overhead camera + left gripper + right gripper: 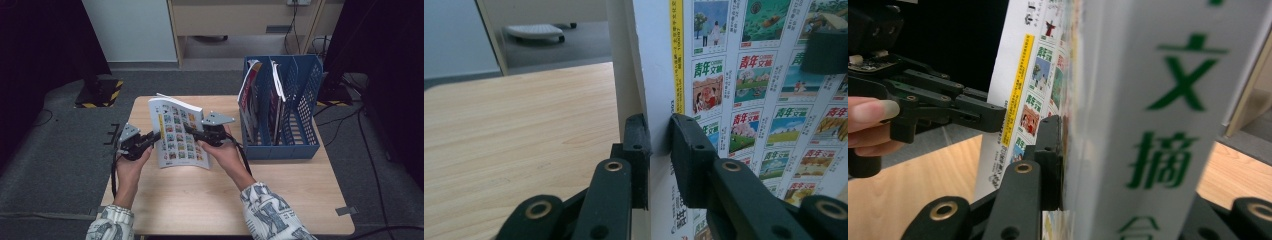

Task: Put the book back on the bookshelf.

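Magazine (179, 134) held upright over the table (210, 200), between the two claws. The left gripper (152, 138) was clamped on its open page edge, the right gripper (192, 131) on its spine side; both claws gripped it. The blue file rack (282, 107) stood just beyond the right gripper. A good transfer would probably have required equal squeeze from both, spine kept vertical, and the lower edge lifted clear before moving rackward.

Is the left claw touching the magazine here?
Touching. The left gripper view shows the left claw with both jaws pressed on the magazine's edge.
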